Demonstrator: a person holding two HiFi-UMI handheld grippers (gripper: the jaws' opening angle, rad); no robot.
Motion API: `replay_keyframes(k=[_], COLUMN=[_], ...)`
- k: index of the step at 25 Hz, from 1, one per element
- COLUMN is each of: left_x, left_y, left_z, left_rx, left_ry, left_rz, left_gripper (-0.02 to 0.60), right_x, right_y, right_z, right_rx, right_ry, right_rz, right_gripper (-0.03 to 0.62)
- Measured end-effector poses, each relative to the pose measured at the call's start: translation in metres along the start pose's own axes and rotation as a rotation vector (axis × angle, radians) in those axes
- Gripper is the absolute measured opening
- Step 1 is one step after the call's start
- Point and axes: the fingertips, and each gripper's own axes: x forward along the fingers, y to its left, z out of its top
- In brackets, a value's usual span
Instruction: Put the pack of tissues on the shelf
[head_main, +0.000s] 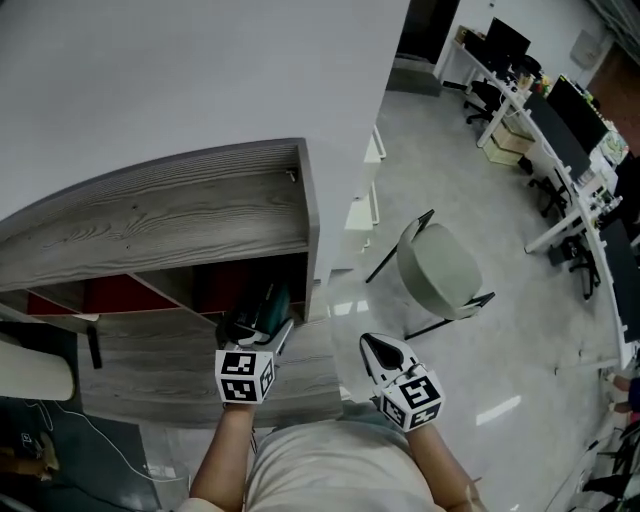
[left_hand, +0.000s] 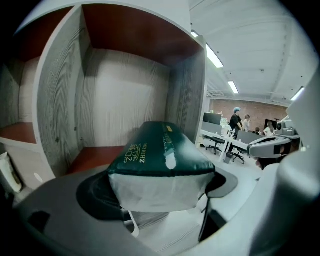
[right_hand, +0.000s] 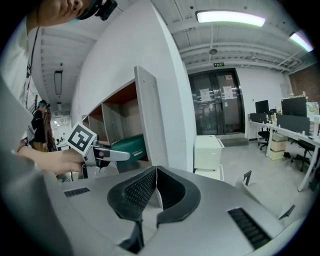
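Grey wood-grain shelf fills the left of the head view, with pale office floor, a chair and desks toward the upper right. Your left gripper is pinching the dark green pack of tissues by its near end. The pack reaches into the open compartment at the shelf's right end, above its reddish-brown base; you cannot tell whether it touches. Your right gripper sits low centre, just right of the shelf's side panel, jaws pressed together on nothing.
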Motion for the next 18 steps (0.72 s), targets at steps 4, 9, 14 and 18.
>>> replay_keyframes(k=[4,9,14,18], left_x=[-0.001,-0.01,-0.016,-0.02], left_y=[-0.009,-0.025,-0.029,-0.035], left_z=[0.004,0.001,0.0,-0.002], left_rx=[0.01,0.049,0.042,0.073], left_ry=[-0.026,-0.055,-0.075,-0.076], left_rz=[-0.036,-0.116,-0.126,-0.175], left_gripper=[0.468,0.468,0.463,0.46], right_x=[-0.006,-0.003,-0.003,-0.004], right_y=[-0.007,-0.004,-0.003,-0.005], right_z=[-0.004,-0.005,-0.004,-0.006], right_rx=[0.009,0.02,0.02,0.02], right_ry=[0.002,-0.001,-0.004,-0.002], right_rz=[-0.013,-0.001,0.012,0.008], right_gripper=[0.031,0.031,0.031,0.031])
